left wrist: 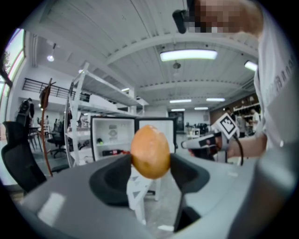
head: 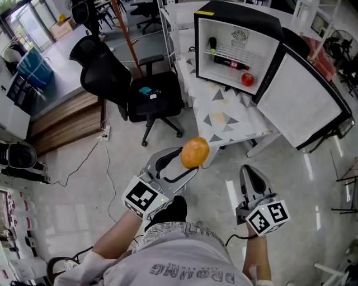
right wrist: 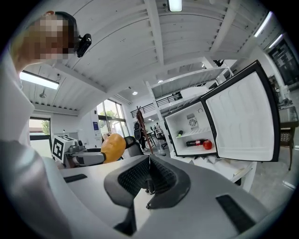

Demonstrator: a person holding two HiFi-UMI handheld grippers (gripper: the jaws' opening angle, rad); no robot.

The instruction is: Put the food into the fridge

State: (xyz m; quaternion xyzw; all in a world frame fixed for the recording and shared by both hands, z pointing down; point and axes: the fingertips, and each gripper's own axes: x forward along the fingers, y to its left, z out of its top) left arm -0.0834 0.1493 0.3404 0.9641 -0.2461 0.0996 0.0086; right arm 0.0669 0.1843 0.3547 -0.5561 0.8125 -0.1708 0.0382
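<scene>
Grey shop floor, fridge (head: 240, 17) on the far end of the low table (head: 224, 111), its door swung open to the right: your left gripper (head: 192, 162) clamps the orange (head: 195, 152), aimed straight at the open cavity well ahead; right gripper (head: 250, 174) closed, empty, alongside.

Illegible upside-down print on shirt (head: 184, 254)

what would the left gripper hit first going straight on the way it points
Nothing until the open fridge on the table, it seems: the left gripper, shut on an orange fruit, points at its front. Depth is unclear; it may meet the table edge first.
</scene>
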